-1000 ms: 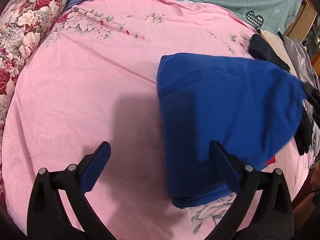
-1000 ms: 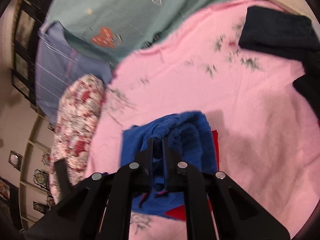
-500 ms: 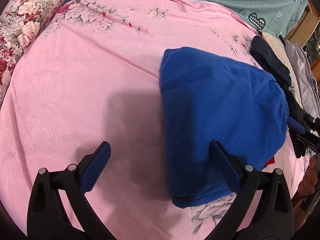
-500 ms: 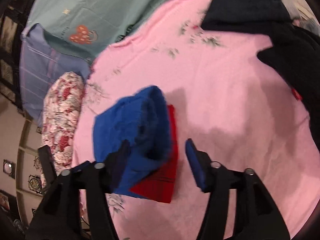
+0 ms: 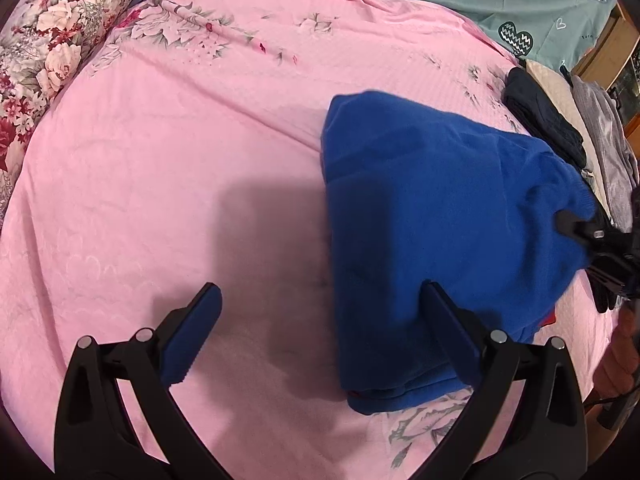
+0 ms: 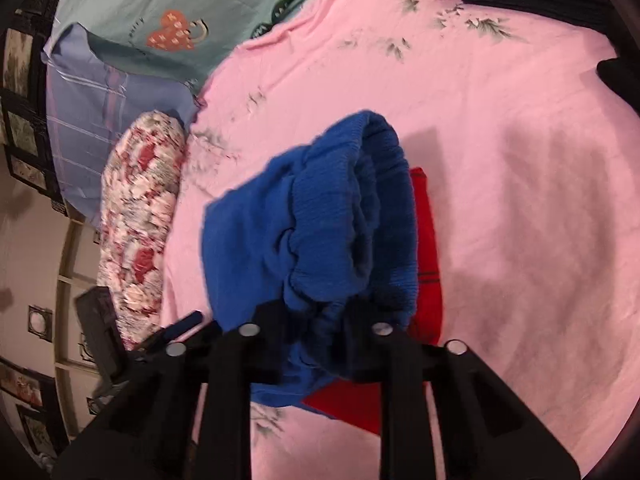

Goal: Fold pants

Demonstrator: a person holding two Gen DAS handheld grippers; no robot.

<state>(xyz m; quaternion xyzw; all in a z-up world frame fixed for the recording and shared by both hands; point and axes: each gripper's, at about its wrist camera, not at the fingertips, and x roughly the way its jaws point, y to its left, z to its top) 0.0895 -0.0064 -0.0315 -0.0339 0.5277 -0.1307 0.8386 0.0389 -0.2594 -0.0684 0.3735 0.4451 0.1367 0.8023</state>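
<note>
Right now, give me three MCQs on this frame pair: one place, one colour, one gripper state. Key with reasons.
1. Where do the blue pants lie?
A. on the pink bedspread
B. on the floral pillow
C. on a wooden floor

2. What colour is the garment showing under the pants?
A. yellow
B. red
C. white

3. How does the left gripper stand?
A. shut on the pants
B. shut on nothing
C. open, holding nothing

Key:
1 A: the pants rest on the pink bedspread, with the floral pillow off at its edge.
2 B: a red garment sticks out beneath the blue cloth.
3 C: its jaws stand wide apart over the bedspread; the right gripper, which has just been closing, is the one with pants cloth bunched between its jaws.
</note>
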